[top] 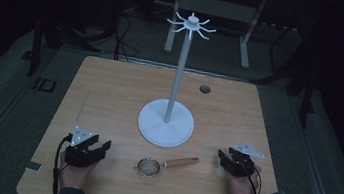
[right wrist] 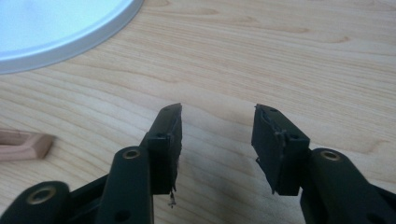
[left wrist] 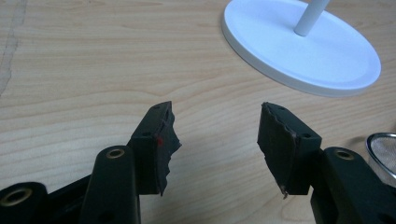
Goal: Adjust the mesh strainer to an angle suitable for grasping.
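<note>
While both of my hands rest near the front edge of the pale wooden table (top: 110,89), my left gripper (top: 86,150) and my right gripper (top: 235,162) sit well apart, each with its jaws spread and nothing between them. Between them lies the small round metal-mesh strainer with a wooden handle (top: 166,165), just in front of the white round-based stand with a tall pole and hooked arms on top (top: 166,124). Bare tabletop stretches to the left and right of the stand's base and behind it, where a small dark round hole (top: 205,89) sits. In the left gripper view the strainer's rim (left wrist: 383,151) is cut off at the right edge; in the right gripper view the handle's end (right wrist: 25,144) shows at the left edge. The room beyond the table is too dark to make out.
</note>
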Action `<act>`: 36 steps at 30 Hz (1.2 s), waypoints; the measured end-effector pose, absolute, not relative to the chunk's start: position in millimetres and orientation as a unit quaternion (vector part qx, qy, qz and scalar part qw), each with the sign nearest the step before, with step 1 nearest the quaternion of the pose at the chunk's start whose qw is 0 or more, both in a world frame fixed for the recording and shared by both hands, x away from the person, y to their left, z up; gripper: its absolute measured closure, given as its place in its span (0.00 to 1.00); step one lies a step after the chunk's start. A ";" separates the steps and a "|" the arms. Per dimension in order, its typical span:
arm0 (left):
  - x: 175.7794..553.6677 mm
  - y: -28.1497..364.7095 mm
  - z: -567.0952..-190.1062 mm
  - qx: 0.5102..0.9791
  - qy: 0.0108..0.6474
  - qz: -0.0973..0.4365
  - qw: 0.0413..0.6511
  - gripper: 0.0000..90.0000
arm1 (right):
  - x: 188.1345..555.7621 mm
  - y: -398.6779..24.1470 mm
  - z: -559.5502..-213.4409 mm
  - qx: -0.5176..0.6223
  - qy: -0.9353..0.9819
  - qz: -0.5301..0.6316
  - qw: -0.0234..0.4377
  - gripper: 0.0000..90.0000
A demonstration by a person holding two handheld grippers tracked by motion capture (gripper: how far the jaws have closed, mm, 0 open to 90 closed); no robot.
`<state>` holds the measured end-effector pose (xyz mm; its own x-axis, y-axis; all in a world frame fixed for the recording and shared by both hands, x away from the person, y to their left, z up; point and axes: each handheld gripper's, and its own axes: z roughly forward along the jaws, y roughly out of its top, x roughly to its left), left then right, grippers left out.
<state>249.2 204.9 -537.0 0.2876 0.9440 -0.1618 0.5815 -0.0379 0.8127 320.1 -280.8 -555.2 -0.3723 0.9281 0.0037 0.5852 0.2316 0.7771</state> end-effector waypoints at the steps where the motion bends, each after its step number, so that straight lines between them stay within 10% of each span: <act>1: 249.7 204.7 -537.0 0.687 0.555 0.218 0.415 0.51 | 319.9 -280.4 -554.7 0.506 0.747 0.359 0.239 0.56; 15: 252.7 199.8 -538.6 0.696 0.547 0.215 0.412 0.51 | 311.8 -265.1 -549.7 0.479 0.759 0.371 0.238 1.00; 36: 250.0 189.5 -536.2 0.712 0.525 0.195 0.424 0.51 | 303.2 -225.9 -556.6 0.444 0.796 0.382 0.153 1.00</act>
